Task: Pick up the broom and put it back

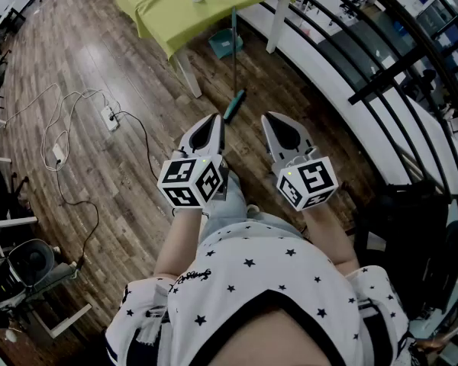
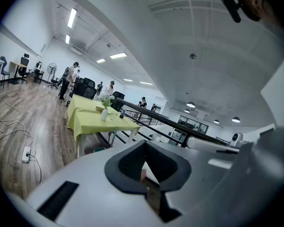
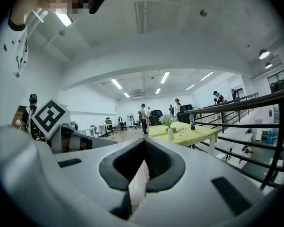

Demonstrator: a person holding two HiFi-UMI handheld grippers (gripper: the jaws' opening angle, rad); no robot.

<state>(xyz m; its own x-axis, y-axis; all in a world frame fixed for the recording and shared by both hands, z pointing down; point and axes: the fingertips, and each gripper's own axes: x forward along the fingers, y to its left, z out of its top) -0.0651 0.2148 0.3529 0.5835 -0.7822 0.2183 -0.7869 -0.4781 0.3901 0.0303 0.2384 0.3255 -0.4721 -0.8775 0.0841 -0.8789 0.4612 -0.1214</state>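
When looking down from the head view, nearest first: left tongs (image 1: 214,120) and right tongs (image 1: 269,119), side by side over the wooden floor (image 1: 137,197), not touching. Both shut tight, nothing pinched. Plain in each gripper view: dark pads pressed together.

Clear only from the head view: the broom (image 1: 233,105). Dark handle end just ahead of the two tips, closest to the left one. Thin pole running away toward the counter (image 1: 160,14) with the green cloth. Hard to tell whether lying flat or leaning. Hard to find in the gripper views, with the grey tongs filling the lower half.

Beside the pole, under the counter, a teal thing (image 1: 225,44), too small to name. Off to the left on the floor, a white power strip (image 1: 109,117) with long cords. On the right, a black railing (image 1: 389,72).

On the counter, a white vase (image 3: 170,133). Shown only by the gripper views: a bottle (image 3: 191,121) there too, and people (image 3: 143,118) standing far off, too small to make out.
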